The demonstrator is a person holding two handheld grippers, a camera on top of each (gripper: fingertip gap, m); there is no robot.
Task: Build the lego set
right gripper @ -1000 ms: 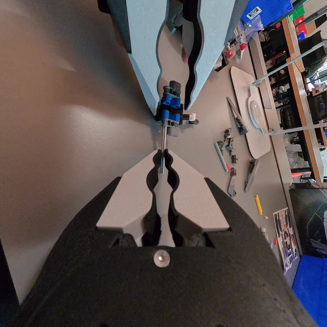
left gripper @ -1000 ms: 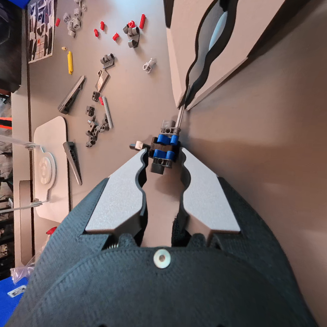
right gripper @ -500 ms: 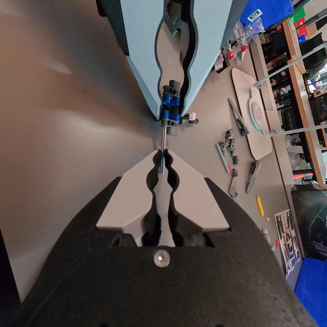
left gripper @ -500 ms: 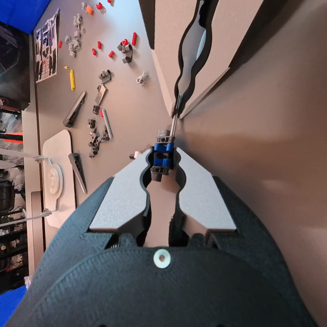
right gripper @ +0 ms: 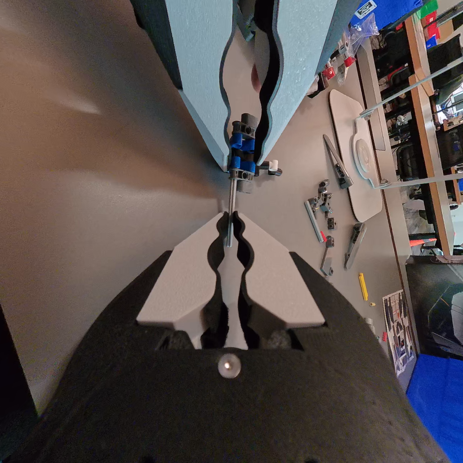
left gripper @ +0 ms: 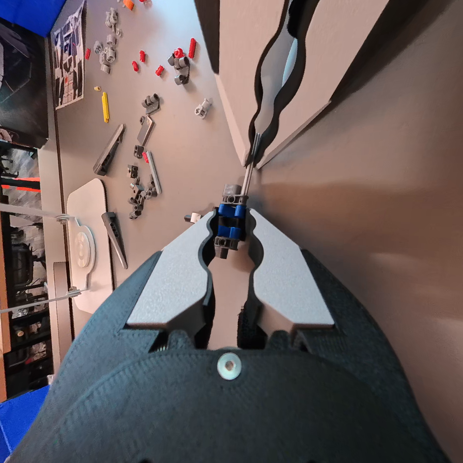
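Left gripper (left gripper: 231, 220) clamped on blue-and-black lego assembly (left gripper: 228, 225); right gripper (right gripper: 230, 215) pinching its grey axle (right gripper: 231, 213) above table (left gripper: 195, 155).

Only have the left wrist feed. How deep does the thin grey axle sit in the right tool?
Observer: Shallow. The thin grey axle ends at the first notch behind the tips of the right tool, which is closed on it.
Operator: White bit beside the build is half hidden by my finger. What is it?
Observer: A short white sleeve on a dark pin, sticking sideways out of the blue-and-black beam assembly that the left tool clamps.
Operator: Anything behind my tool?
Observer: Clear plastic bags of red and grey parts, lying past it.
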